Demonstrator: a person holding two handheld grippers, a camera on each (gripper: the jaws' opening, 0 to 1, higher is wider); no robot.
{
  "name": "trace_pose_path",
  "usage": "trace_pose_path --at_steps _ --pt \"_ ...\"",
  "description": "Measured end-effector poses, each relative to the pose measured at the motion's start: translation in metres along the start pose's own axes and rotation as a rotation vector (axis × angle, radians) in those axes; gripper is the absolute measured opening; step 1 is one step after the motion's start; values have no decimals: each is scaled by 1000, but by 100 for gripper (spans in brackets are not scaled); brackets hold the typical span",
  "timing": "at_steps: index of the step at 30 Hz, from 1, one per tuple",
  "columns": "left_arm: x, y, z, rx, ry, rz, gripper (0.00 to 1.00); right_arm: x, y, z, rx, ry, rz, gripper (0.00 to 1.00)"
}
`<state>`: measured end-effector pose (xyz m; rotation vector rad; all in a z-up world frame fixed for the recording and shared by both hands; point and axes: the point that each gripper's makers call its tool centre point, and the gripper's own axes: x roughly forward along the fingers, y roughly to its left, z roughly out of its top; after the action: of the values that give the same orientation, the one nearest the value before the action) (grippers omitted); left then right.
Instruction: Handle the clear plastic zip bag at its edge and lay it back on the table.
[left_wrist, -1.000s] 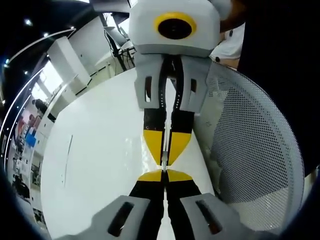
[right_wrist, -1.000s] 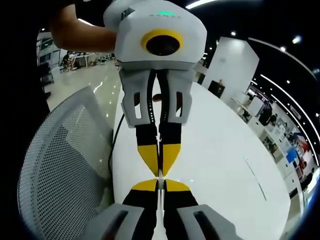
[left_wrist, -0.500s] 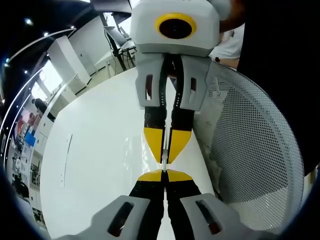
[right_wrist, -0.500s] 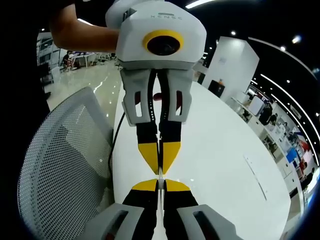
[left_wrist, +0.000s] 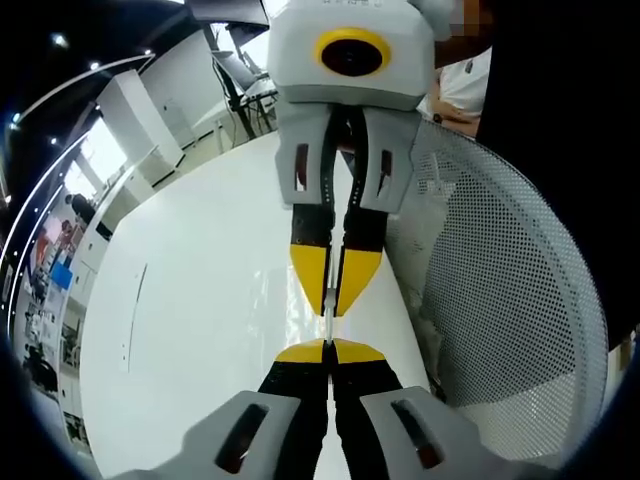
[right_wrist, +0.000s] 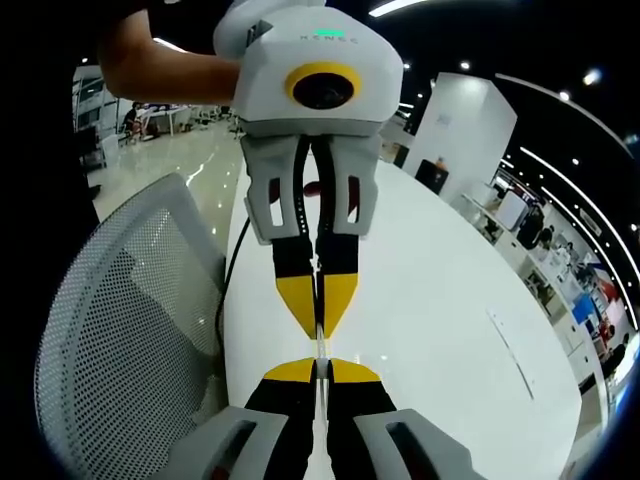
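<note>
The clear plastic zip bag shows edge-on as a thin pale strip stretched between the two grippers above the white table. In the left gripper view, my left gripper rises from the bottom, yellow tips pressed together on the strip. My right gripper comes down from the top, facing it, tips also pinched on the strip. The right gripper view mirrors this: the right gripper below, the left gripper above, the zip bag held between them. Most of the bag's sheet is too clear to make out.
A white mesh chair back stands at the table's edge, also seen as the chair back in the right gripper view. A black cable hangs beside the table. A person's arm holds the left gripper. Office furniture lies beyond.
The two grippers have drawn slightly apart, so the strip of bag between their tips is a little longer. Both stay shut.
</note>
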<state>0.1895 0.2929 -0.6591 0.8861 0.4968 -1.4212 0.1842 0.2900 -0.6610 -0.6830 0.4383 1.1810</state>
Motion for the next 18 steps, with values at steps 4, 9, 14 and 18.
trace_pose_path --at_steps 4,9,14,18 --pt "-1 0 -1 -2 1 2 0 0 0 0 0 -1 -1 0" --pt "-3 1 -1 -3 2 3 0 0 -1 0 -1 -2 -3 0" --pt "-4 1 -2 -5 2 3 0 0 -1 1 0 -3 -3 0" --pt "-4 1 -3 -7 2 4 0 -1 -1 0 0 -3 -3 0"
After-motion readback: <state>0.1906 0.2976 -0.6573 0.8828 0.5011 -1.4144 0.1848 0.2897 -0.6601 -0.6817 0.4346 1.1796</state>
